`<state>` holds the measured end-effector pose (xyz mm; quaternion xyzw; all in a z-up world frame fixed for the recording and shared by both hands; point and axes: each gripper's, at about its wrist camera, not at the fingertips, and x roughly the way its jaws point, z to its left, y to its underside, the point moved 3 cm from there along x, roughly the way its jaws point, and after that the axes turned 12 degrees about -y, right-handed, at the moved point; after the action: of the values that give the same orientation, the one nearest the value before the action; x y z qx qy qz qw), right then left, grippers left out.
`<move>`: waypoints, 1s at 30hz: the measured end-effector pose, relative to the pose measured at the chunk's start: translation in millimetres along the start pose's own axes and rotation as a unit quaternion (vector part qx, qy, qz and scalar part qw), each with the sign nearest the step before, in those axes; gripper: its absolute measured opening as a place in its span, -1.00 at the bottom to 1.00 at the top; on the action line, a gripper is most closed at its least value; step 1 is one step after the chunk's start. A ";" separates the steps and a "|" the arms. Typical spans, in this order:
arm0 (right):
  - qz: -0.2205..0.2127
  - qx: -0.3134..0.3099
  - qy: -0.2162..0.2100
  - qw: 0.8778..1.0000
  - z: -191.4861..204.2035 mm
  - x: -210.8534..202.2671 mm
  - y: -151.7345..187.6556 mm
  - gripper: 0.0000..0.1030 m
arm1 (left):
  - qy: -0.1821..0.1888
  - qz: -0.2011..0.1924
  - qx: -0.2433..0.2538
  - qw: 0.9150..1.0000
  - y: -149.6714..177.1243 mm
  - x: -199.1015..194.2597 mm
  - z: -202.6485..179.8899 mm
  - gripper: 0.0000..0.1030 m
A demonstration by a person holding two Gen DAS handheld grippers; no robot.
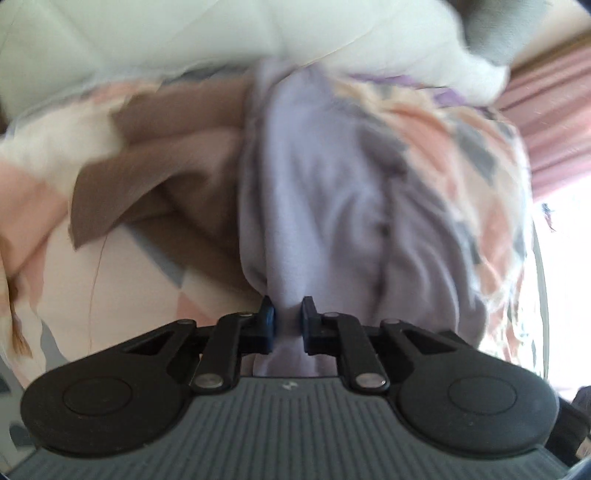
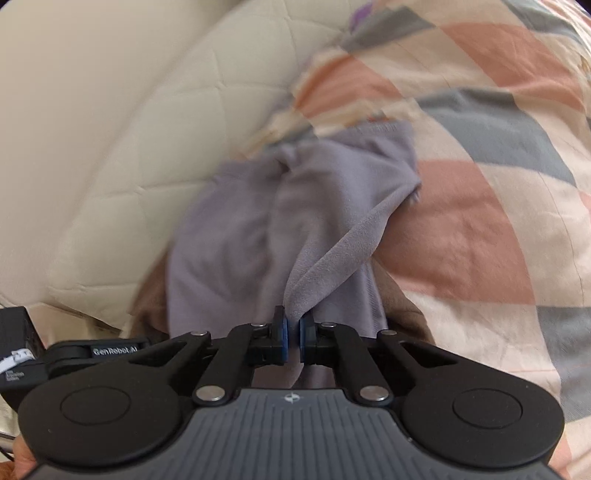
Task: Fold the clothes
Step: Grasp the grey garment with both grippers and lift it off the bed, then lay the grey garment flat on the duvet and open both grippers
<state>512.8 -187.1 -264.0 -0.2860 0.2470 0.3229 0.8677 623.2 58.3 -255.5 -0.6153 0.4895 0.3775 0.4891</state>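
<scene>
A lavender-grey soft garment (image 1: 317, 192) lies bunched on a patterned bedspread. My left gripper (image 1: 288, 314) is shut on a fold of it, the cloth pinched between the blue pads and running back under the jaws. In the right wrist view the same lavender garment (image 2: 236, 221) spreads ahead, with a hemmed edge curling to the right. My right gripper (image 2: 293, 325) is shut on that edge, the pads almost touching. A brown garment (image 1: 177, 162) lies to the left of the lavender one, partly under it.
The bedspread (image 2: 480, 184) has pink, grey and cream patches. A cream quilted headboard or cushion (image 2: 110, 129) rises at the left. A white pillow (image 1: 258, 33) lies beyond the clothes. Pink curtains (image 1: 554, 122) and a bright window are at the right. A black device (image 2: 18, 350) sits at the left edge.
</scene>
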 end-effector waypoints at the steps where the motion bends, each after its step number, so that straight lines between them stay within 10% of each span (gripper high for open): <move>1: -0.009 -0.001 -0.011 1.000 4.8 -6.7 -1.9 -0.90 | 0.003 -0.016 0.015 1.000 -1.2 -12.1 -7.4 -0.81; 8: -0.095 -0.057 -0.065 0.992 50.5 -75.5 -15.9 -0.91 | 0.053 -0.123 0.099 0.986 -8.3 -102.8 -64.9 -0.94; 17: -0.249 -0.086 -0.107 0.959 87.0 -223.7 -6.5 -0.91 | 0.143 -0.212 0.226 0.940 25.7 -216.9 -175.9 -0.98; 23: -0.361 -0.077 -0.072 0.927 70.4 -364.7 43.7 -0.91 | 0.238 -0.217 0.319 0.891 124.3 -275.3 -274.6 -1.00; 30: -0.465 -0.017 0.047 0.884 11.3 -531.7 155.3 -0.91 | 0.283 -0.111 0.415 0.857 300.6 -256.5 -369.2 -1.00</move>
<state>50.6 -305.1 18.0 -0.3976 0.1205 -0.1273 0.9006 265.5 -253.4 4.0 -0.4856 0.6469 -0.1081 0.5779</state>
